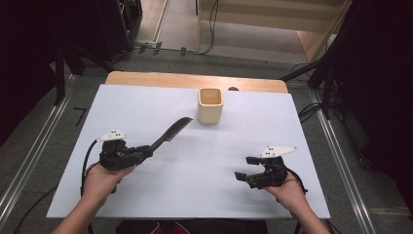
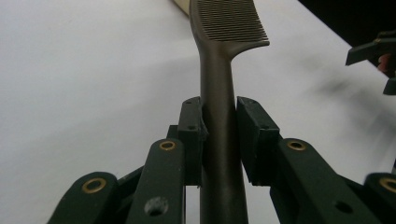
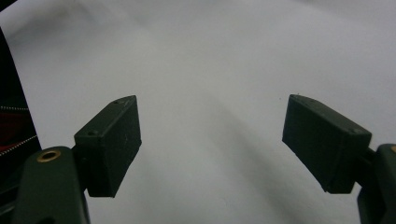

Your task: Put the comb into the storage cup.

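Note:
A dark comb (image 1: 171,132) is held by its handle in my left gripper (image 1: 144,150), which is shut on it at the left of the white table. The comb points up and right toward a cream square cup (image 1: 210,105) that stands upright at the back middle. Seen from the left gripper view, the handle of the comb (image 2: 219,116) is clamped between both pads, with the teeth at the far end. Over the table's right front, my right gripper (image 1: 246,167) is open, and nothing is between its fingers (image 3: 112,144).
The white table (image 1: 195,195) has a wooden strip (image 1: 195,79) along its far edge. Grey floor with metal rails and dark stands surrounds it. Cables lie on the floor behind the table.

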`<state>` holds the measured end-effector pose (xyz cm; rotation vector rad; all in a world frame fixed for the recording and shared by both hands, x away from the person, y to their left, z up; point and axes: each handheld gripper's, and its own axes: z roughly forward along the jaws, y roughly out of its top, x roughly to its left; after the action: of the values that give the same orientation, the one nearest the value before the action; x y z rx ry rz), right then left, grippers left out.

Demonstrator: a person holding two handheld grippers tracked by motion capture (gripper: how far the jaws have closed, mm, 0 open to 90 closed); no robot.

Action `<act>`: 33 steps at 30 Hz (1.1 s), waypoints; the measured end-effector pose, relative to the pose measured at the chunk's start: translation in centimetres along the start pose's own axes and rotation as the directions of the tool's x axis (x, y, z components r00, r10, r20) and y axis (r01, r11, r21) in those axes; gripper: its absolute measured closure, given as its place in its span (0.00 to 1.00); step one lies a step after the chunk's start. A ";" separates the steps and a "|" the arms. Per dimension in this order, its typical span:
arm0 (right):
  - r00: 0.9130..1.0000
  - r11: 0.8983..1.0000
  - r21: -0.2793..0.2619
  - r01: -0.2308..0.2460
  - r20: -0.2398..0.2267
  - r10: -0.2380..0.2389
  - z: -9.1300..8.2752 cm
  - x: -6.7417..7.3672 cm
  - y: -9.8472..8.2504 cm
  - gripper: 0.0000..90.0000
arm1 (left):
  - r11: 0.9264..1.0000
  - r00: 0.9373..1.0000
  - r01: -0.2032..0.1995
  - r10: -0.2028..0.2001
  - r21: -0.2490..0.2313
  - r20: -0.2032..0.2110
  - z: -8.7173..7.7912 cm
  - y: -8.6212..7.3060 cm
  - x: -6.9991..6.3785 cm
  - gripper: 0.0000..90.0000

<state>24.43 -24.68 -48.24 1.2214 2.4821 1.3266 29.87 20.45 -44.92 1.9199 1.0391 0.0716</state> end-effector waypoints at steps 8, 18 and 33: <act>1.000 1.000 -0.011 -0.007 0.006 0.007 -0.3 0.2 -0.2 0.20 | 0.999 1.000 0.004 -0.005 -0.043 -0.018 1.1 1.0 -0.5 0.82; 1.000 0.999 -0.034 -0.009 0.028 0.010 -0.7 0.7 -0.2 0.20 | 0.991 0.999 -0.018 0.013 -0.129 -0.037 2.1 2.2 -1.2 0.82; 0.996 0.989 -0.128 -0.069 0.052 0.076 -1.1 2.2 2.5 0.20 | 0.962 0.994 -0.037 0.009 -0.272 -0.105 3.9 3.4 -2.9 0.82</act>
<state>24.05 -23.10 -45.11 1.3121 2.2975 1.4212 31.92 15.01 -43.64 1.6901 1.0171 0.3148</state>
